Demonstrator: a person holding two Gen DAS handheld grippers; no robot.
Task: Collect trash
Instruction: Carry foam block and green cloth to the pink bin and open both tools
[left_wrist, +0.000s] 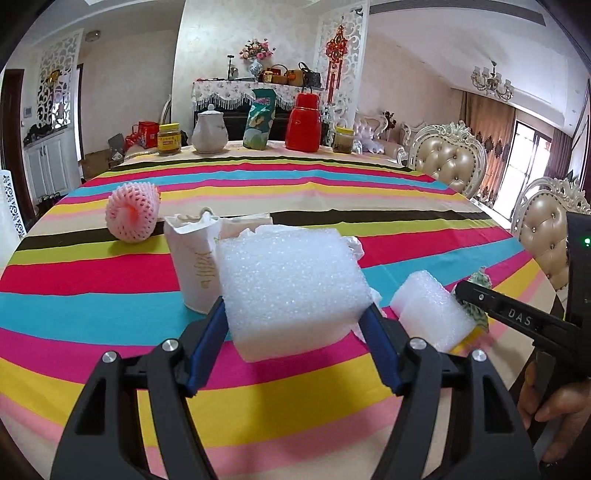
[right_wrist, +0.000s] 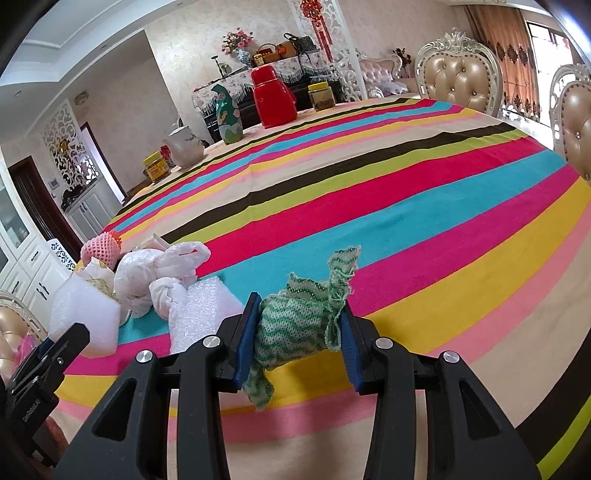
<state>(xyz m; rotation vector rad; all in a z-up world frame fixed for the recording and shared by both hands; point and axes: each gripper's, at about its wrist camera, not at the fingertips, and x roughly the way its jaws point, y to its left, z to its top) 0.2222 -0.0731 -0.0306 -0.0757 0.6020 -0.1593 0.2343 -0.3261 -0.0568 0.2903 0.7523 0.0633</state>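
Observation:
My left gripper (left_wrist: 295, 314) is shut on a large white foam block (left_wrist: 291, 284), its blue pads pressing both sides and holding it just above the striped tablecloth (left_wrist: 110, 273). A smaller foam block (left_wrist: 432, 310) lies to its right. My right gripper (right_wrist: 297, 325) is shut on a crumpled green-and-white knitted cloth (right_wrist: 303, 317). In the right wrist view the held foam block (right_wrist: 86, 314), a second foam piece (right_wrist: 203, 314) and a crumpled white plastic bag (right_wrist: 155, 273) sit at the left. A pink foam fruit net (left_wrist: 133, 214) and a white paper bag (left_wrist: 195, 258) lie behind.
Jars (left_wrist: 169, 138), a white teapot (left_wrist: 209, 133), a green packet (left_wrist: 259, 120) and a red flask (left_wrist: 304, 122) line the table's far edge. Padded chairs (left_wrist: 450, 158) stand along the right side. A hand (left_wrist: 554, 417) holds the right gripper at the lower right.

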